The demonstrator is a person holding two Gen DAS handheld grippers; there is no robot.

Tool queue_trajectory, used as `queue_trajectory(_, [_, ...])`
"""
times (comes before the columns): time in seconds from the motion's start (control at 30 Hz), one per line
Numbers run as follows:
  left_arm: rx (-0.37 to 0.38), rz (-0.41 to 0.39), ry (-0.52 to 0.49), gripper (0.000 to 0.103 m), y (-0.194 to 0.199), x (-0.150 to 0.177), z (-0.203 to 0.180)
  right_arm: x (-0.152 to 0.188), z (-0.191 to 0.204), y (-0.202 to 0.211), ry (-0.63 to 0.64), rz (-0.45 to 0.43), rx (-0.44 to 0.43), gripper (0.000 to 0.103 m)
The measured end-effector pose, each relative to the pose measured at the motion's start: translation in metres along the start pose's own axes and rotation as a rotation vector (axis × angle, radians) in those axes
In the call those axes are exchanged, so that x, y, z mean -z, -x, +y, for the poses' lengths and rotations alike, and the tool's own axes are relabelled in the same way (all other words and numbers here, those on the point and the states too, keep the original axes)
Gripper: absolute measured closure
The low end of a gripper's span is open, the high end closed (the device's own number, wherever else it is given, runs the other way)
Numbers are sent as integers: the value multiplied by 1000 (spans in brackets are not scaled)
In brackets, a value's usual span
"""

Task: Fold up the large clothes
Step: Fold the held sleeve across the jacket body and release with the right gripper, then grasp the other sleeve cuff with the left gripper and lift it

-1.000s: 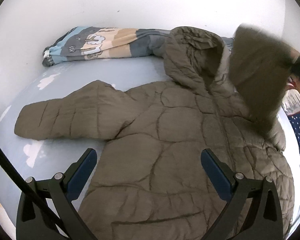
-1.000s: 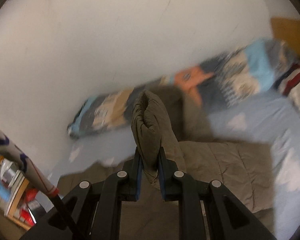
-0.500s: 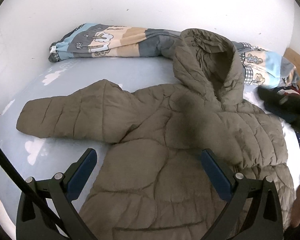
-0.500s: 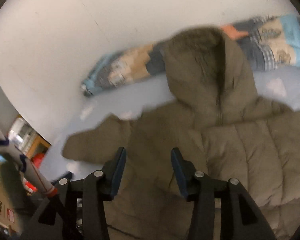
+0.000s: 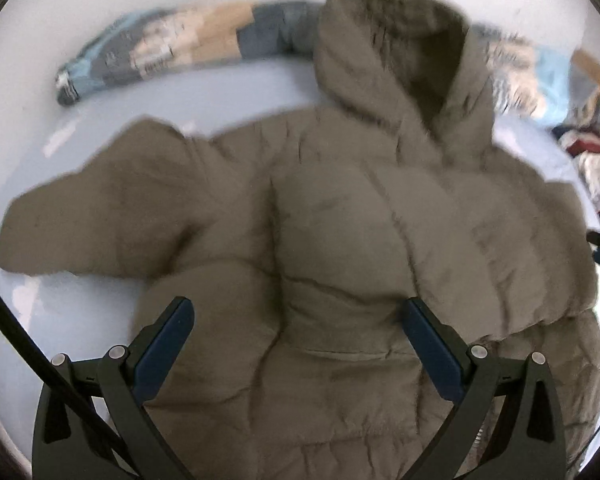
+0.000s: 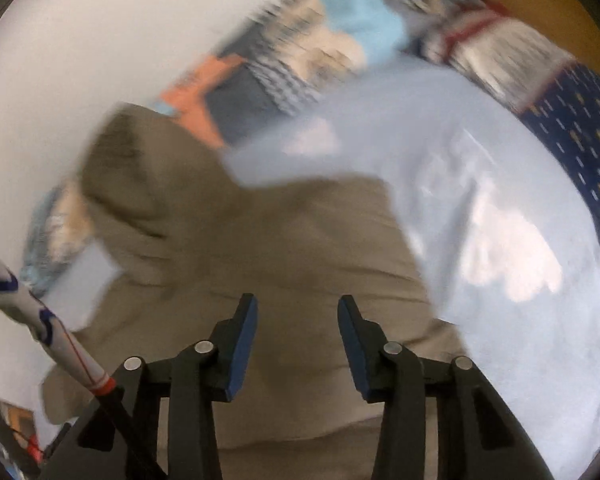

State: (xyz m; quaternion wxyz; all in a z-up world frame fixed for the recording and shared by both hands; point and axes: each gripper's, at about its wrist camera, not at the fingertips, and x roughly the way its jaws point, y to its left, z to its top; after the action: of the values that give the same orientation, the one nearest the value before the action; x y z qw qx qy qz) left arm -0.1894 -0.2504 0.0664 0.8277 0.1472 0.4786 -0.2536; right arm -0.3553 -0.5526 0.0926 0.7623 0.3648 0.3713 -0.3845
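Note:
A large olive-brown padded hooded jacket [image 5: 340,240] lies flat on a pale blue bed sheet [image 5: 188,96]. Its hood [image 5: 396,52] points to the wall, its left sleeve [image 5: 100,208] stretches out to the left, and its right sleeve is folded across the body. My left gripper [image 5: 296,320] is open and empty, hovering over the jacket's lower body. My right gripper [image 6: 296,320] is open and empty above the jacket [image 6: 280,240] near its right edge; that view is blurred.
A rolled patterned blanket [image 5: 188,52] lies along the white wall behind the hood. More bedding in navy, red and white [image 6: 540,80] is piled at the right. Bare sheet [image 6: 500,220] lies right of the jacket. A wooden headboard [image 6: 540,8] stands far right.
My right gripper carried the right sleeve over the jacket's body, let it go and opened, then swung to the right. My left gripper stayed open and moved closer over the jacket.

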Motion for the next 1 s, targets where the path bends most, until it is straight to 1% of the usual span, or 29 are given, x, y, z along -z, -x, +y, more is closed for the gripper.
queue_trajectory(0.03, [-7, 19, -3, 0, -7, 0, 0, 3, -12, -13, -8, 41, 38, 63])
queue_trajectory(0.07, [-10, 31, -1, 0, -12, 0, 0, 11, -22, -18, -16, 68, 62, 63])
queue_trajectory(0.13, [-2, 53, 14, 0, -19, 0, 1, 15, -37, -32, -27, 110, 91, 66])
queue_trajectory(0.2, [-9, 61, -2, 0, -18, -1, -1, 15, -48, -40, -49, 130, 90, 67])
queue_trajectory(0.27, [-11, 42, -5, 0, -10, -2, 0, 13, -50, -36, -63, 135, 97, 67])
queue_trajectory(0.33, [10, 12, 18, 0, 3, -5, 3, 11, -36, -22, -20, 111, 139, 67])
queue_trajectory(0.37, [12, -18, 23, 0, 10, -7, 5, 11, -27, -13, 2, 85, 136, 67])
queue_trajectory(0.43, [-14, -105, 12, 0, 30, -9, 4, 12, -7, 6, 45, 33, 109, 67])
queue_trajectory(0.47, [-20, -135, -1, 0, 36, -9, 2, 15, 4, 14, 73, 14, 95, 66])
queue_trajectory(0.5, [-15, -143, -12, 0, 38, -9, 1, 17, 14, 19, 103, 2, 83, 66])
queue_trajectory(0.57, [-12, -130, -22, 0, 35, -8, 0, 26, 39, 25, 176, -3, 45, 65])
queue_trajectory(0.63, [-24, -103, -42, 0, 26, -6, -1, 39, 60, 23, 224, 17, 10, 65])
queue_trajectory(0.7, [-18, -47, -60, 0, 12, -6, -3, 52, 76, 15, 276, 45, -4, 65])
queue_trajectory(0.77, [-23, 36, -65, 0, -5, -2, -3, 65, 90, -2, 330, 72, 14, 65])
queue_trajectory(0.8, [-15, 60, -63, 0, -8, -1, -3, 70, 93, -8, 344, 85, 25, 65])
queue_trajectory(0.9, [10, 63, -30, 0, -4, -1, 3, 79, 93, -29, 383, 122, 69, 65])
queue_trajectory(0.93, [20, 48, -17, 0, 2, -3, 6, 80, 93, -31, 391, 127, 77, 65])
queue_trajectory(1.0, [39, -9, 2, 0, 20, -11, 15, 79, 95, -24, 385, 120, 71, 65])
